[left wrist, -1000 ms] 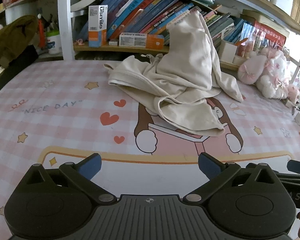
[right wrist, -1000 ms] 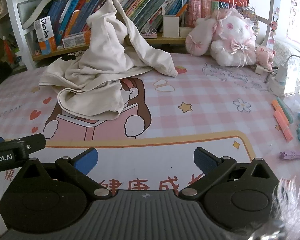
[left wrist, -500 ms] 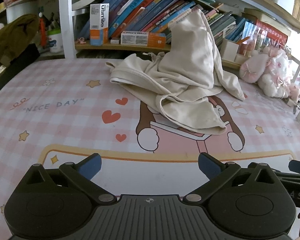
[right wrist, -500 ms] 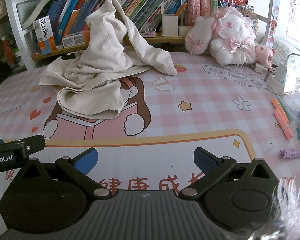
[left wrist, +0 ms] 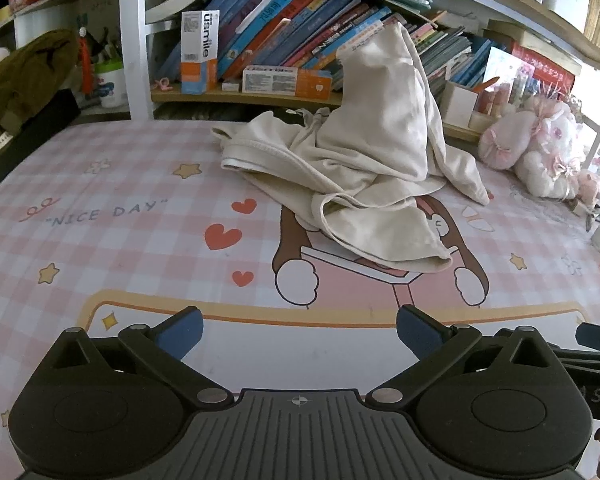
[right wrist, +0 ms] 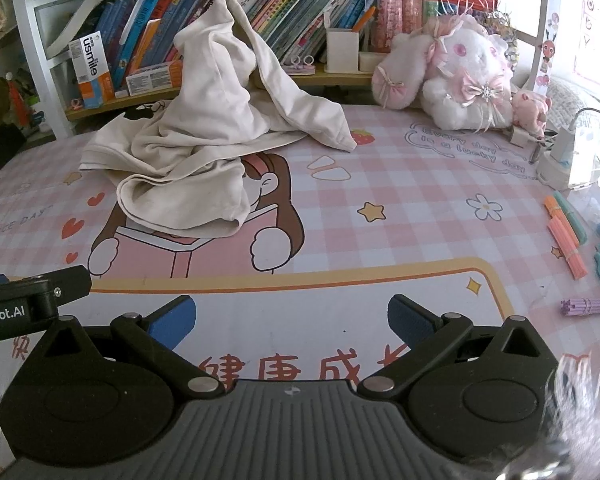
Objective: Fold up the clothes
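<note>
A cream garment (left wrist: 364, 168) lies crumpled on the pink checked desk mat (left wrist: 100, 208), one part propped up against the bookshelf. It also shows in the right wrist view (right wrist: 204, 152), left of centre. My left gripper (left wrist: 300, 330) is open and empty, low over the mat's near edge, well short of the garment. My right gripper (right wrist: 292, 318) is open and empty, also near the front edge, to the right of the left one. The left gripper's body (right wrist: 28, 308) shows at the left of the right wrist view.
A bookshelf (left wrist: 284, 40) full of books runs along the back. Pink and white plush toys (right wrist: 460, 72) sit at the back right. A charger (right wrist: 560, 160), coloured sticks (right wrist: 566, 236) and small items lie along the right edge. A dark jacket (left wrist: 24, 76) sits at far left.
Both grippers stay open and empty. The left wrist view has shifted slightly, with the garment sitting a little lower and farther right; the right view is nearly unchanged.
</note>
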A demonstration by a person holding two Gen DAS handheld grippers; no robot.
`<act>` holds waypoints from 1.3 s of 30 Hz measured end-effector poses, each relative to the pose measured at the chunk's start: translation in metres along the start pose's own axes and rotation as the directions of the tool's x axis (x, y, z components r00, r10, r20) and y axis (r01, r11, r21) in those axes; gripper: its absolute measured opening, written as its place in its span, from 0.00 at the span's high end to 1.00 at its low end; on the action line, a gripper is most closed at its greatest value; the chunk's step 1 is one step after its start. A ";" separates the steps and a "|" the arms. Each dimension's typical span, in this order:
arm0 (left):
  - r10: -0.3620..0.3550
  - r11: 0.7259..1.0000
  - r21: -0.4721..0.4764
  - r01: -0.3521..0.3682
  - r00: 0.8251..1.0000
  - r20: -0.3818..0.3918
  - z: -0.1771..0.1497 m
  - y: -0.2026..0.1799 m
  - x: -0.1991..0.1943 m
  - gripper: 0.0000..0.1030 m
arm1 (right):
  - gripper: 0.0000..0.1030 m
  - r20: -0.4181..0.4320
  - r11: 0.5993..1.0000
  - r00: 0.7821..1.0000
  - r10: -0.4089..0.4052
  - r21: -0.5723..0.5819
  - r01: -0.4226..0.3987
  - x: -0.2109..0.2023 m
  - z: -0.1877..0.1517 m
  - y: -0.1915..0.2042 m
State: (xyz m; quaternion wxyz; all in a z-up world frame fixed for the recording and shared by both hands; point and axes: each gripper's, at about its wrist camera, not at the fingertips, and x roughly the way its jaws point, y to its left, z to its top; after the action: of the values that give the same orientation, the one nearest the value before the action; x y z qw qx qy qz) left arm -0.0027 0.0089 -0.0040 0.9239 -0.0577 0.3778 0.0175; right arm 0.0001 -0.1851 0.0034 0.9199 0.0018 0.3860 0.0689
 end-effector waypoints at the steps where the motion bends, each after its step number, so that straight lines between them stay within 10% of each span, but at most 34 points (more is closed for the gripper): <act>1: 0.001 1.000 -0.001 -0.001 1.000 0.002 0.000 0.000 0.000 0.00 | 0.00 0.000 1.000 1.000 -0.001 0.000 0.001 0.000 0.000 0.000; 39: -0.048 0.998 -0.034 0.047 0.998 -0.042 0.003 0.002 0.008 0.00 | 0.00 -0.019 1.000 1.000 0.007 0.014 -0.007 0.006 0.003 -0.002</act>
State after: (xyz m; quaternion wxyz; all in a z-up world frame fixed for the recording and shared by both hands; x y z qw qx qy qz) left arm 0.0048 0.0114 -0.0077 0.9148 -0.0824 0.3955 0.0007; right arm 0.0066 -0.1859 0.0009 0.9158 0.0090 0.3954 0.0695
